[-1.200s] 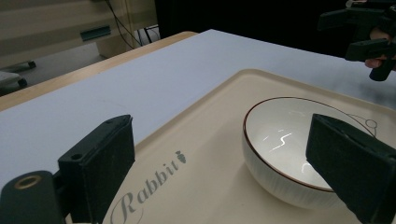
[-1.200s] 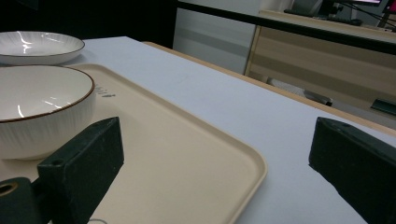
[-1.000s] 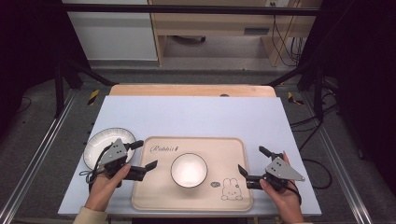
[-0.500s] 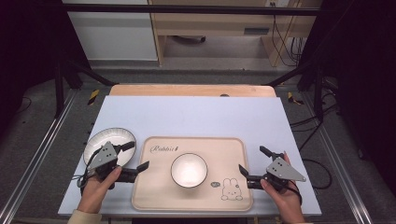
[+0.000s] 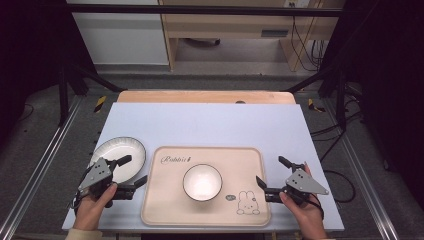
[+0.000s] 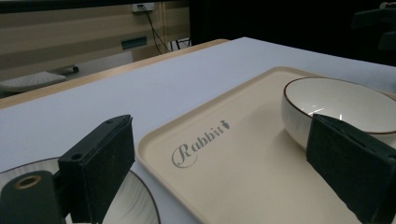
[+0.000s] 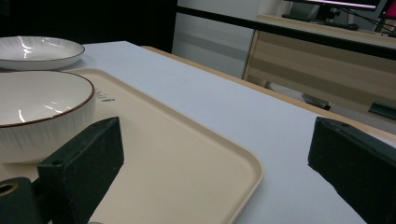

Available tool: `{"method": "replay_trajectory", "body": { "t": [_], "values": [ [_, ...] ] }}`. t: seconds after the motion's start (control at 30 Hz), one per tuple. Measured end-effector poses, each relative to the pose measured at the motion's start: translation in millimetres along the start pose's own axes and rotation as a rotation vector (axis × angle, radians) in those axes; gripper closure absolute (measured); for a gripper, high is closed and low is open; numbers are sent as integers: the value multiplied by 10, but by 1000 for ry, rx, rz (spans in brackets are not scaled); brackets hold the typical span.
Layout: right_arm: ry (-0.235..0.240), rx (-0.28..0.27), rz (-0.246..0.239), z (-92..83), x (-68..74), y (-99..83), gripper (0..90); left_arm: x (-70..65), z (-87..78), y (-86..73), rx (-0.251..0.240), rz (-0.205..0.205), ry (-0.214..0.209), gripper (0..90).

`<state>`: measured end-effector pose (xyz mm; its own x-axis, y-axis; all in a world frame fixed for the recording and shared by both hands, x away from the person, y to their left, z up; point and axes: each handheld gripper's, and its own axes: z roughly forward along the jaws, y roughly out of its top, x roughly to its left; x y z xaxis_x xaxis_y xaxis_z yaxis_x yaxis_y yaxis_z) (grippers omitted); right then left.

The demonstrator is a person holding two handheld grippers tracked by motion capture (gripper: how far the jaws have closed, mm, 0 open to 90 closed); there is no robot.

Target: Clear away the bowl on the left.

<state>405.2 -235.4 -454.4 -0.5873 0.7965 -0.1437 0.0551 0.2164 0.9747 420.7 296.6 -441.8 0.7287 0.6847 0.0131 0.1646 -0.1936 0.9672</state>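
The table [image 5: 220,122] has a pale blue-white top, with a strip of light wood showing along its far edge. Beyond it stands a wooden cabinet [image 5: 225,30] beside a white panel [image 5: 120,37]. Black cables [image 5: 305,37] hang at the right. Metal rails [image 5: 45,155] flank the table on grey floor [image 5: 30,150]; what may be yellow-and-black clamps [image 5: 100,103] lie nearby.

Both grippers' fingers [image 5: 131,170] apart, low

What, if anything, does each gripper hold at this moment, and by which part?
Nothing is held. The left gripper is open, its jaws straddling the plate's near rim and the tray's left edge without closing on either. The right gripper is open beside the tray's right edge.
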Motion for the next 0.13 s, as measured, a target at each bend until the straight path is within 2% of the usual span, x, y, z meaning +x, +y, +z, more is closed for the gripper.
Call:
{"method": "replay_trajectory", "body": {
  "t": [0.13],
  "values": [
    [-3,-1,5,-5,-6,-1,36,12,-10,-10,-4,-9,9,78]
  ]
}}
